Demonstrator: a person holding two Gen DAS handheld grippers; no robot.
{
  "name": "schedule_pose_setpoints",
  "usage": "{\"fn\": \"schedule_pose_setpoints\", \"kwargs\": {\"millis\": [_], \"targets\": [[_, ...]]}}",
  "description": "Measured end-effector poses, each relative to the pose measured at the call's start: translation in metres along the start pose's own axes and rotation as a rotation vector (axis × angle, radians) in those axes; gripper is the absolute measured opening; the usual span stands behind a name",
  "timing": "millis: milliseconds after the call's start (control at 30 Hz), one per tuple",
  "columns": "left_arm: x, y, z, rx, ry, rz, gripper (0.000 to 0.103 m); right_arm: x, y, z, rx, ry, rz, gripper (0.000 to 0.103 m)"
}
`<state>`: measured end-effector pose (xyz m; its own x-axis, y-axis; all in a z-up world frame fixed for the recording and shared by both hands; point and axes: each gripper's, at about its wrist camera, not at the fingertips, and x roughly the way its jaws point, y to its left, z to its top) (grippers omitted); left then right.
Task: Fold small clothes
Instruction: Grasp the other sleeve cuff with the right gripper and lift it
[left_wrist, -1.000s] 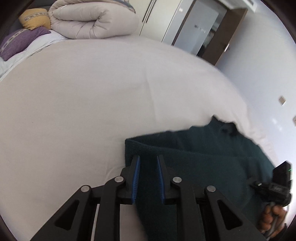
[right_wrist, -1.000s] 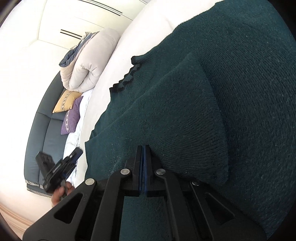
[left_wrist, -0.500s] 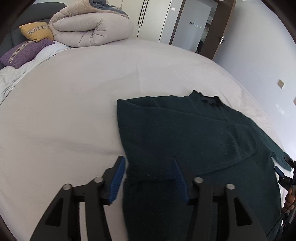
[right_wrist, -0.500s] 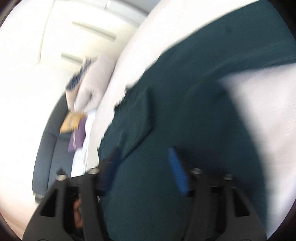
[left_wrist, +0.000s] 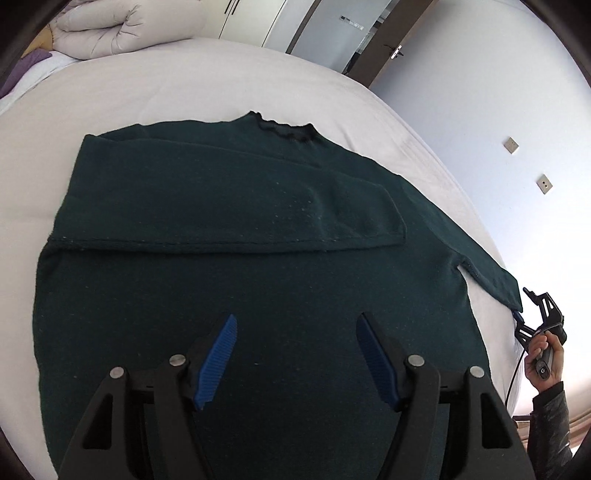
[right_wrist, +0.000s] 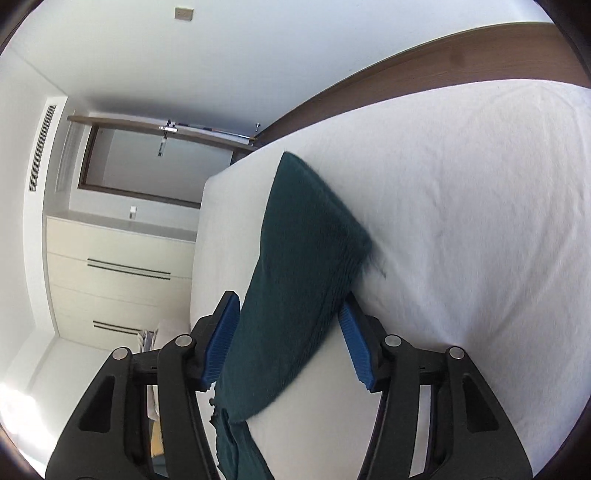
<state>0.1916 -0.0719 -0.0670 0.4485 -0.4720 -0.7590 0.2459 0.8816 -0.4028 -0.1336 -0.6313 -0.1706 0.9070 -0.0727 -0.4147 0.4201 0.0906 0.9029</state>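
The dark green knitted sweater (left_wrist: 240, 280) is lying flat on the white bed (left_wrist: 221, 81); your left gripper (left_wrist: 295, 350) is hovering wide open, your right gripper (right_wrist: 288, 332) has been narrowing around the outstretched sleeve (right_wrist: 299, 266), not yet pinching; a rolled beige duvet (left_wrist: 125, 26) is lying beyond.

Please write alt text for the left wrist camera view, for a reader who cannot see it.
A dark green sweater lies flat on a white bed, one sleeve folded across its chest. The left gripper is open above its lower part, holding nothing. At the right edge, the right gripper is at the other sleeve's end.
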Motion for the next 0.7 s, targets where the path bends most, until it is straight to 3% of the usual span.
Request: {"fn": "schedule_pose_setpoints", "kwargs": {"millis": [233,333,433,567,700], "targets": [[0.004,-0.007,-0.002,-0.014,0.009,-0.031,0.07,0.023,-0.001,0.003,0.001,-0.025,-0.02,0.016],[0.002,0.001,0.002,-0.064,0.003,-0.072,0.07,0.024,0.008,-0.002,-0.017,-0.047,-0.047,0.014],[0.001,0.007,0.008,-0.101,-0.002,-0.114,0.072,0.028,0.043,-0.012,-0.117,-0.047,-0.067,0.011],[0.003,0.013,0.022,-0.158,-0.017,-0.185,0.077,0.054,0.127,-0.073,-0.374,0.027,-0.053,0.011],[0.01,0.016,0.039,-0.236,-0.026,-0.279,0.078,0.096,0.215,-0.189,-0.713,0.184,-0.023,0.011]]}}
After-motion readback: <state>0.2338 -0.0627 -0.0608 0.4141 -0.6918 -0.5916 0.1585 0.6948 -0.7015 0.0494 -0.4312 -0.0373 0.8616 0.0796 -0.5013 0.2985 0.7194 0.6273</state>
